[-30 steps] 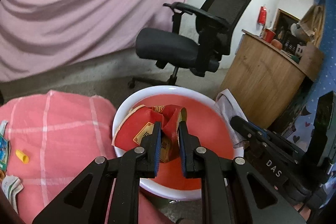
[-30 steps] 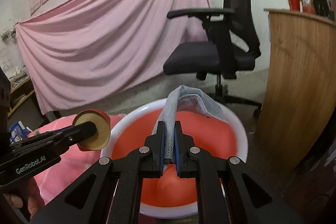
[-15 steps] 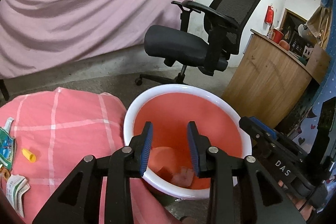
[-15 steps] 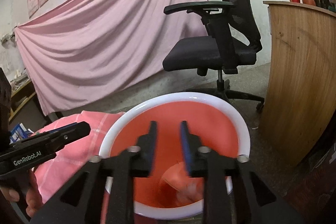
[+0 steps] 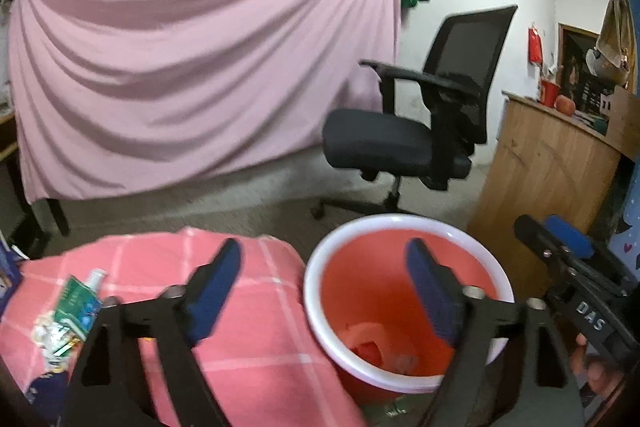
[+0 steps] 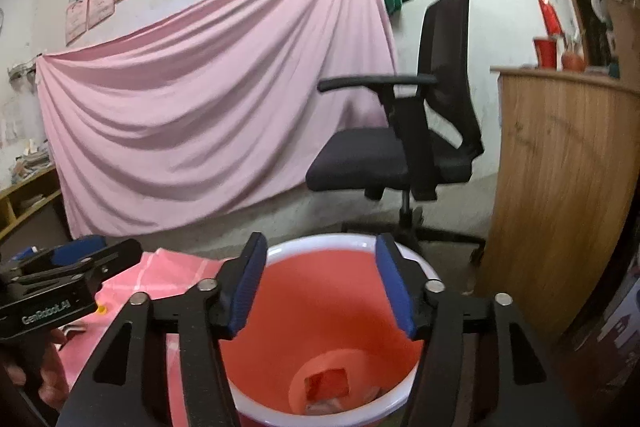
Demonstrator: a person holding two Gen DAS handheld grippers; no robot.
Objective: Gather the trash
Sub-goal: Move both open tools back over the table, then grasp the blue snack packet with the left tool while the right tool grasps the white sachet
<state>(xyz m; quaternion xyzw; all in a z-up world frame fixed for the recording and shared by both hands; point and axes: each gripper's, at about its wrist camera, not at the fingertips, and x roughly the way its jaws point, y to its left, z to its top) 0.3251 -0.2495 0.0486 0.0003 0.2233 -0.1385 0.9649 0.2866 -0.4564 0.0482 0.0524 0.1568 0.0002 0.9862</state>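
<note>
A red bin with a white rim (image 5: 320, 263) stands on the floor beside a table with a pink checked cloth (image 5: 260, 339). It also shows in the right wrist view (image 6: 348, 241). Dropped trash (image 5: 372, 347) lies at its bottom, also seen in the right wrist view (image 6: 326, 383). My left gripper (image 5: 324, 287) is wide open and empty, over the cloth's edge and the bin. My right gripper (image 6: 320, 283) is wide open and empty above the bin. A green packet (image 5: 78, 303) and crumpled wrappers (image 5: 52, 335) lie on the cloth at the left.
A black office chair (image 5: 412, 139) stands behind the bin. A wooden counter (image 5: 548, 179) stands at the right. A pink sheet (image 5: 192, 75) hangs along the back wall. A small yellow piece (image 6: 102, 309) lies on the cloth in the right wrist view.
Both grippers let go of their trash, the red carton and the grey mask, which fell into the bin. Both have opened wide and lifted, and the left has swung left toward the table.
</note>
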